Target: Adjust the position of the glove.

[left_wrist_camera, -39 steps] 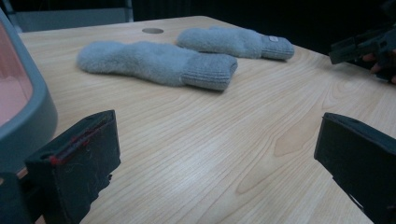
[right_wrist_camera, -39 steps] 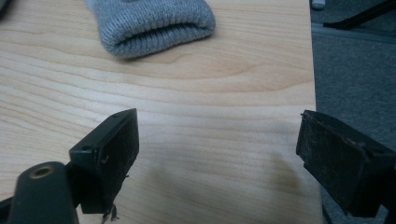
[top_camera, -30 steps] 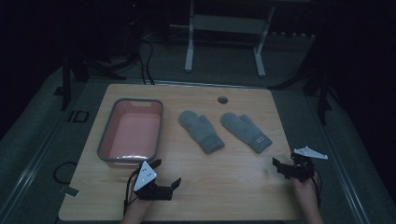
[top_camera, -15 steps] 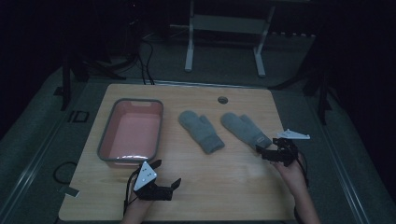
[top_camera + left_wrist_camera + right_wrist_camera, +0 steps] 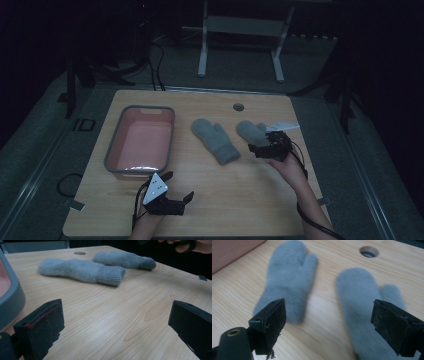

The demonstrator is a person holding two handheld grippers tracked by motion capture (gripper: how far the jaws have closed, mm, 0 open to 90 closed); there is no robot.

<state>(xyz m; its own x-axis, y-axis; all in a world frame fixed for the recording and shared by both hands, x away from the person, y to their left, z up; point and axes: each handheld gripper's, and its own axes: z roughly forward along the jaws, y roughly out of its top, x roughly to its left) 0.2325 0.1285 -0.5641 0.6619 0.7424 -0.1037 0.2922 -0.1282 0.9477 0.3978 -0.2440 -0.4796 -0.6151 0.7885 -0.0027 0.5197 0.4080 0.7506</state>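
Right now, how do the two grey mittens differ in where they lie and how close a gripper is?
The left mitten lies nearer the pink tub, with no gripper over it. The right mitten lies nearer the table's right edge, its cuff end under the open right gripper. The right mitten's cuff bears a small tag; none shows on the left mitten's. Both are grey, fuzzy and lie flat.
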